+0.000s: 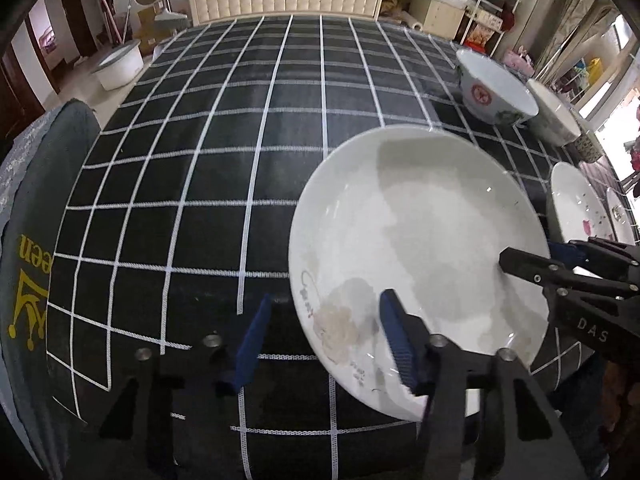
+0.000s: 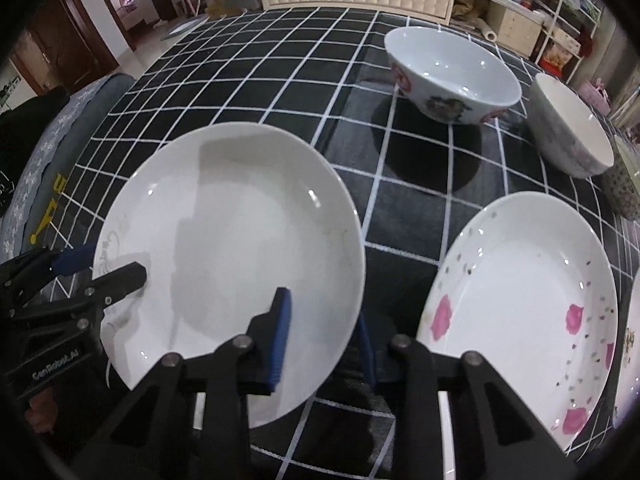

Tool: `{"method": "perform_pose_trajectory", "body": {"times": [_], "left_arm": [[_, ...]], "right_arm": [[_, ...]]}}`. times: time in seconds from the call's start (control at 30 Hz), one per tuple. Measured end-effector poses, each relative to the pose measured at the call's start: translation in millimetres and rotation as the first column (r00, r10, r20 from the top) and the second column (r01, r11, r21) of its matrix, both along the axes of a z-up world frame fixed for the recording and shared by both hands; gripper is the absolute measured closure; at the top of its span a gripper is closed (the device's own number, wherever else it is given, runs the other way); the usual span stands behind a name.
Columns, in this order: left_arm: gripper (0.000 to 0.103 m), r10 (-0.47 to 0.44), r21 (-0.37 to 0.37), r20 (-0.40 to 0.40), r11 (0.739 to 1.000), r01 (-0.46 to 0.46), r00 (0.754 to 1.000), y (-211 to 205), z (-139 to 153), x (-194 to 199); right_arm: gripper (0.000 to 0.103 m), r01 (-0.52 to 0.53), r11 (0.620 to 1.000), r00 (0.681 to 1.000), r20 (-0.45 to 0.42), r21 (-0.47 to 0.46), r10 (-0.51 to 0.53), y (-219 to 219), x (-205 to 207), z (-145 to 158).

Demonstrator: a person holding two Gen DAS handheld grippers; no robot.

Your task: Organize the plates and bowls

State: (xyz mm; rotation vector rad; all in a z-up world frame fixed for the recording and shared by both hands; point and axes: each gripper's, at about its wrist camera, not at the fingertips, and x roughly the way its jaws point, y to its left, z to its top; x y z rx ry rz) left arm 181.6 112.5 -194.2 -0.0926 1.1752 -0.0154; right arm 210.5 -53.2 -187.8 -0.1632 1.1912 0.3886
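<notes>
Straddling the white plate [image 2: 240, 248] rim, both grippers' fingers [image 1: 394, 336] stand unclenched; next: clamp, lift toward the flowered plate [image 2: 520, 304].

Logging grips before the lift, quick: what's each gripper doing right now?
Left gripper: open, jaws astride the plain plate's rim, not clamped.
Right gripper: open, astride the same plate's opposite rim, not clamped.

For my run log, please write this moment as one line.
left gripper open, astride white plate rim | right gripper open, astride opposite rim | plate on checked cloth | not yet gripped
</notes>
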Motion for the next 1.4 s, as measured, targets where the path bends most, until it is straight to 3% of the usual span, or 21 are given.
{"method": "perform_pose_trajectory", "body": {"times": [0.1,0.2,0.43,0.63,1.1,1.27,1.4], "left_arm": [[0.06,-0.007,-0.009,-0.006,1.0,0.007,1.0,-0.9,-2.7,1.0],[0.071,-0.017,-0.024,-0.009,1.0,0.017,1.0,-2.6,-2.9,3.8],[0.071,-0.014,0.002,-0.014,1.0,0.014,1.0,-4.2,-2.7,7.7],[0.071,-0.003,-0.008,0.01,1.0,0.003,1.0,-3.7,4.3,7.3],[0.072,0.023,-0.001,-0.004,1.0,-0.023,1.0,-0.8,-3.5,7.6],[0.072,0.047,0.016,0.007,0.999,-0.047,0.999,3.5,3.2,1.5],[0.072,0.065,0.042,0.016,0.997,-0.066,0.998,3.7,13.7,-8.9]], "right_arm": [[0.068,0.012,1.0,1.0,-0.016,0.021,-0.012,-3.3,2.1,-0.2],[0.069,0.016,1.0,1.0,-0.016,0.024,-0.016,-3.9,3.1,1.1],[0.08,0.046,0.998,0.999,0.0,0.054,-0.046,-16.0,3.6,5.5],[0.08,0.046,0.998,0.998,0.035,0.041,-0.048,-18.0,8.7,19.8],[0.08,0.035,0.999,0.999,0.016,0.026,-0.036,-6.0,14.1,10.0],[0.08,0.037,0.999,0.992,0.118,-0.011,-0.035,-9.8,0.8,30.2],[0.08,0.037,0.999,0.991,0.126,0.008,-0.038,-17.5,-7.8,39.2]]}}
